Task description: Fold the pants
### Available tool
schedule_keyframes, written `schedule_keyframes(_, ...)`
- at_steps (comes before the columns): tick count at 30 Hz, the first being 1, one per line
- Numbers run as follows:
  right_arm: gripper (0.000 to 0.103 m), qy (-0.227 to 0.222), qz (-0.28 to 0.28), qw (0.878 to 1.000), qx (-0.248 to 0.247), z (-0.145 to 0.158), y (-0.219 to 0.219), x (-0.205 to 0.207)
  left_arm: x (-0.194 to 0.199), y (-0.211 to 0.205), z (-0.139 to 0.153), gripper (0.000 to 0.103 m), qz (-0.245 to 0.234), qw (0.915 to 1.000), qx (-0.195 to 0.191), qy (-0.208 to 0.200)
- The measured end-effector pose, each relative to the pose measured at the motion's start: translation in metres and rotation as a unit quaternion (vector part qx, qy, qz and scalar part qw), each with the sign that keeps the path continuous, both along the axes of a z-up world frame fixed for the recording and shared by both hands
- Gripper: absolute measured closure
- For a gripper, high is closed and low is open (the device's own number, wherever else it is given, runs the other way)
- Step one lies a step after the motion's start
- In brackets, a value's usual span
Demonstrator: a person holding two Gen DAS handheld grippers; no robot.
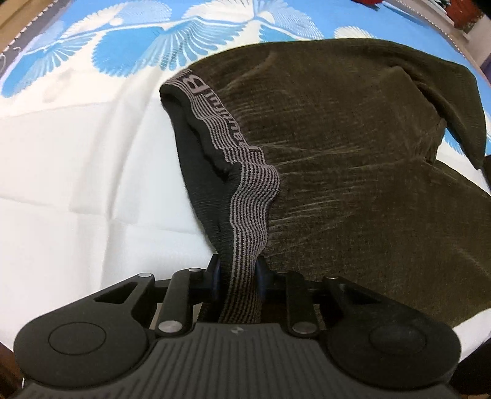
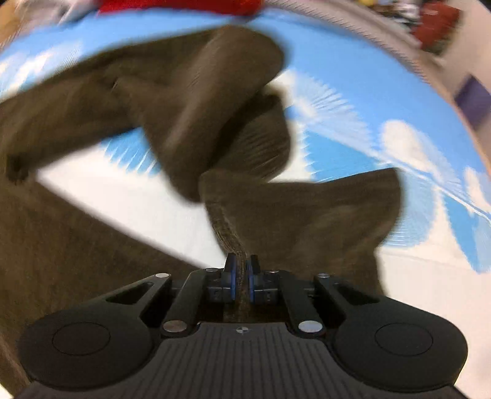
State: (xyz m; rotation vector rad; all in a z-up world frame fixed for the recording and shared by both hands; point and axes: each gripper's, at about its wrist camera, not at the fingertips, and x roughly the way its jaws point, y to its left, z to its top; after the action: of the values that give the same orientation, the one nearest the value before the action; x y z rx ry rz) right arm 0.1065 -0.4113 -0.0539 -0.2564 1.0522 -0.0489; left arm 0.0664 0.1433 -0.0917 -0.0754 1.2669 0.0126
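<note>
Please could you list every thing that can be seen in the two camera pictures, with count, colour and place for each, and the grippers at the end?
pants: one, dark olive-brown ribbed fabric, lying crumpled on the bed cover, legs bunched up in the right wrist view.
waistband: one, grey and black stripes with lettering, at the left edge of the pants, running into the left gripper.
bed cover: one, white with a blue and white fan pattern, under the pants.
red item: one, red, at the far edge of the bed cover, blurred, kind not clear.
left gripper: one, black with blue pads, closed on the waistband.
right gripper: one, black with blue pads, closed on a seamed edge of the pants.
</note>
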Motion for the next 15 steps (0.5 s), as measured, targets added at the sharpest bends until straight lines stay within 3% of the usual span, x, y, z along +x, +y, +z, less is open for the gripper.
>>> schedule_keyframes(2, 0.097, -0.049, -0.058, 0.997, 0.028, 0.024, -0.027, -0.012, 0.000, -0.006, -0.003, 0.079, -0.001, 0.9999, 0.010, -0.002)
schedule_keyframes(4, 0.097, -0.098, -0.133, 0.985, 0.042, 0.046, -0.061, -0.031, 0.000, -0.011, -0.004, 0.078, -0.002, 0.9998, 0.022, -0.002)
schedule_keyframes(6, 0.097, -0.140, -0.226, 0.962, 0.061, 0.065, -0.103, -0.062, -0.001, -0.013, -0.003, 0.078, -0.003, 0.9995, 0.031, 0.001)
schedule_keyframes(7, 0.097, -0.153, -0.283, 0.945, 0.065, 0.071, -0.127, -0.082, 0.000, -0.014, -0.004, 0.078, -0.005, 0.9994, 0.036, 0.002)
schedule_keyframes(9, 0.097, -0.144, -0.367, 0.916, 0.070, 0.069, -0.165, -0.115, 0.001, -0.016, -0.003, 0.078, -0.008, 0.9990, 0.045, 0.004)
schedule_keyframes(11, 0.097, -0.098, -0.451, 0.882, 0.096, 0.053, -0.208, -0.151, 0.002, -0.020, -0.003, 0.078, -0.010, 0.9985, 0.053, 0.008)
schedule_keyframes(14, 0.097, -0.036, -0.537, 0.829, 0.152, 0.023, -0.253, -0.195, 0.003, -0.023, -0.003, 0.077, -0.009, 0.9980, 0.061, 0.012)
schedule_keyframes(15, 0.097, -0.027, -0.552, 0.817, 0.167, 0.016, -0.262, -0.204, 0.004, -0.024, -0.003, 0.077, -0.008, 0.9978, 0.064, 0.013)
